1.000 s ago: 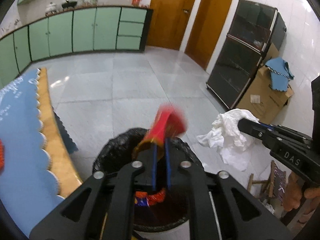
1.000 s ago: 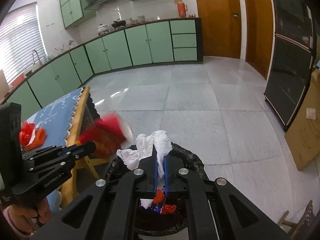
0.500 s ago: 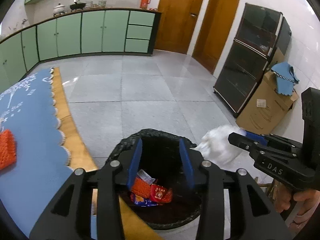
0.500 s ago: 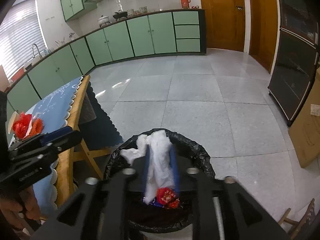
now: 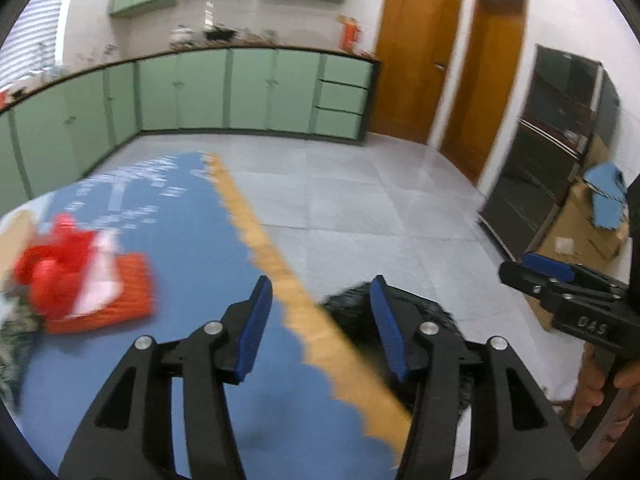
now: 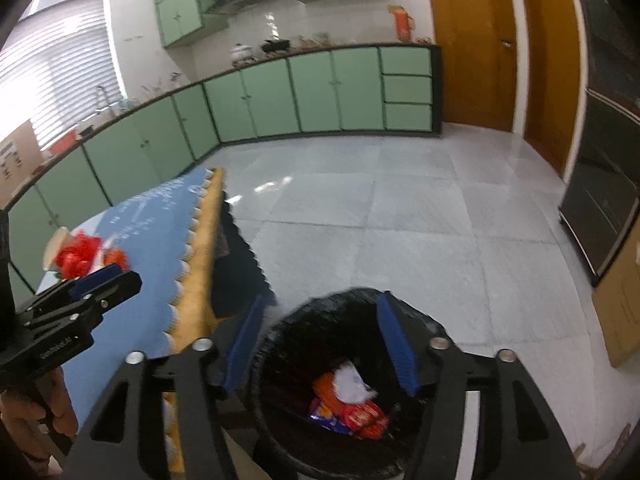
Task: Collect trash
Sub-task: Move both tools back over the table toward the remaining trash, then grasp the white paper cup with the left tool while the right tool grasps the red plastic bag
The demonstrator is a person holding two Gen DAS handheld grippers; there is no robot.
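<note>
Gaping wide with nothing between its blue pads, the left gripper (image 5: 318, 328) hangs above the right edge of the table (image 5: 280, 268), its fingers straddling the wooden border and the scalloped blue cloth (image 5: 180, 240). The right gripper (image 6: 320, 344) is spread equally wide and also grips nothing; it hangs over the black-lined trash bin (image 6: 288, 324), which stands on the floor just beside that same table edge. Inside the bin lie red and orange wrappers (image 6: 352, 412) with a crumpled white tissue (image 6: 352, 384) on top. Remaining trash, a red and orange heap (image 5: 80, 272), sits on the cloth near the left edge of the table, well apart from both grippers; blur hides its detail. From the left wrist view, the bin's rim (image 5: 352, 300) shows just past the wooden border.

One second earlier the left gripper pinched a red wrapper and the right gripper pinched the tissue, both above the bin. Half a second earlier the left fingers had parted and the tissue was slipping from the right pads. Both loads now rest in the bin, and the left gripper has swung from the bin toward the table.
</note>
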